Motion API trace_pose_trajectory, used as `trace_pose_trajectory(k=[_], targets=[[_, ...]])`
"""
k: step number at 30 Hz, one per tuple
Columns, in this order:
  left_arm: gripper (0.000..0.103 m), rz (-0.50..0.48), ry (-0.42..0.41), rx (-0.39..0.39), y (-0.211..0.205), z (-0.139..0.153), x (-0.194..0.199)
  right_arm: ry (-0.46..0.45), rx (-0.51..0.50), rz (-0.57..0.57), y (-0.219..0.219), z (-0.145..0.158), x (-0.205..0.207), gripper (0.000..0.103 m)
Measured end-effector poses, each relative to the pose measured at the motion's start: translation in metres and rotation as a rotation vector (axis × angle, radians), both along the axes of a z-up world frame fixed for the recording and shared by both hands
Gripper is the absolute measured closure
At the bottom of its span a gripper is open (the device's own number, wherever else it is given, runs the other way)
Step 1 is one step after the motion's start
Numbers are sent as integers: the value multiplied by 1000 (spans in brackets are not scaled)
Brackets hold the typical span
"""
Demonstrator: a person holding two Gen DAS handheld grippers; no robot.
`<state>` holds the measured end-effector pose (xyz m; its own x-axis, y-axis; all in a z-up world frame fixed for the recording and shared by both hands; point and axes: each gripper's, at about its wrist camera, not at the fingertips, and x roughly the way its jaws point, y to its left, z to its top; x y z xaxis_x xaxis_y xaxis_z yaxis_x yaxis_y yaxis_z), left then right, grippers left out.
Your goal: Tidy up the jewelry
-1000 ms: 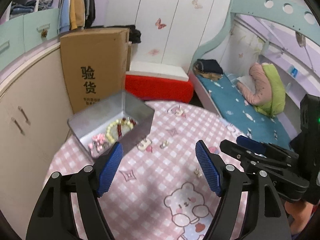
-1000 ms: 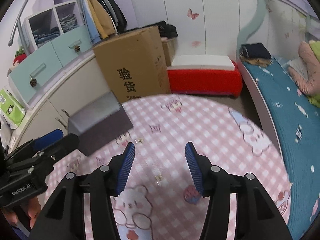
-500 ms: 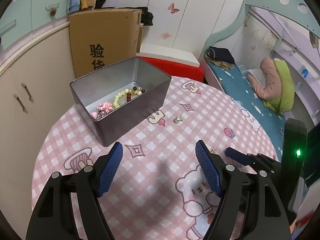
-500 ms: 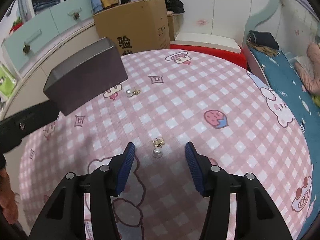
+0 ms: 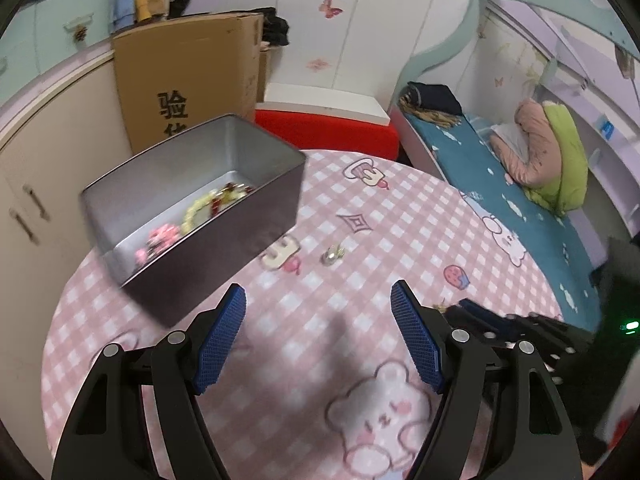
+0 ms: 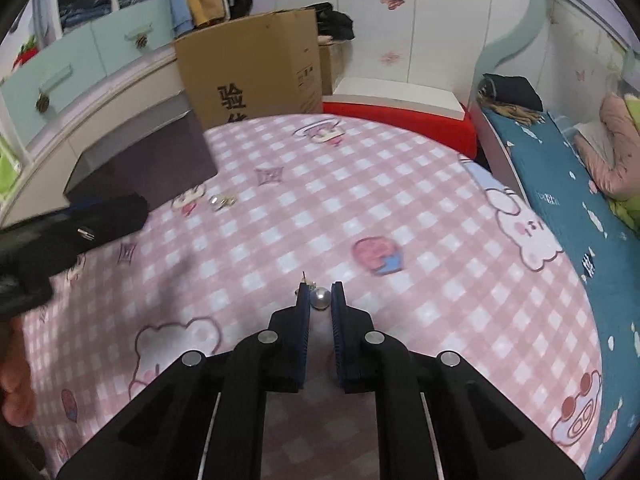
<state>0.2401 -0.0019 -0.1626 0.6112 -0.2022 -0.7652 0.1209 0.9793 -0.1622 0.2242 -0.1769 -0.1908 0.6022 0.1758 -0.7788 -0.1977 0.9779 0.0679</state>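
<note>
A grey metal tin [image 5: 224, 216] stands on the pink checked table; it holds a yellow bead bracelet [image 5: 200, 210] and pink pieces [image 5: 160, 238]. The tin also shows in the right wrist view [image 6: 148, 164]. A pearl earring [image 5: 333, 255] lies on the cloth right of the tin and appears in the right wrist view [image 6: 222, 201]. My right gripper [image 6: 320, 299] is shut on a second pearl earring [image 6: 320, 298] at the cloth. My left gripper [image 5: 318, 320] is open and empty, above the table in front of the tin. The right gripper is low at the right in the left wrist view [image 5: 452, 312].
A cardboard box [image 5: 188, 84] stands behind the tin, with a red and white bench [image 5: 324, 124] beside it. A cabinet [image 5: 44, 152] is on the left. A bed [image 5: 500, 168] with a pink and green pillow runs along the right.
My right gripper has come down and closed on the pearl earring that lay between its open fingers. My left gripper has moved in a little toward the tin and stays open.
</note>
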Motion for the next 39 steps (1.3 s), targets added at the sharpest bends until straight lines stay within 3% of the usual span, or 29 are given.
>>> trace_pose_trajectory(k=[11,13,16,26,31,39], targets=[[32,-55,20,124,-32,-23,44,-7,80,-2,-22,8,16,92],[50,-68,28,136,-34,-26,49,-8,95,3,-22,9,17,92],[68,-82,67,143,-35,-35,56,-13,108,7,-23,12,17,92],[72,-103,50,176,-38,-38,55,-3,124,3,-23,13,18,92],[91,-94,32,217,-40,-39,55,4,114,-4,-22,11,17,92],[92,-124,27,157,-34,-30,43,3,126,-18,-25,16,13,92]])
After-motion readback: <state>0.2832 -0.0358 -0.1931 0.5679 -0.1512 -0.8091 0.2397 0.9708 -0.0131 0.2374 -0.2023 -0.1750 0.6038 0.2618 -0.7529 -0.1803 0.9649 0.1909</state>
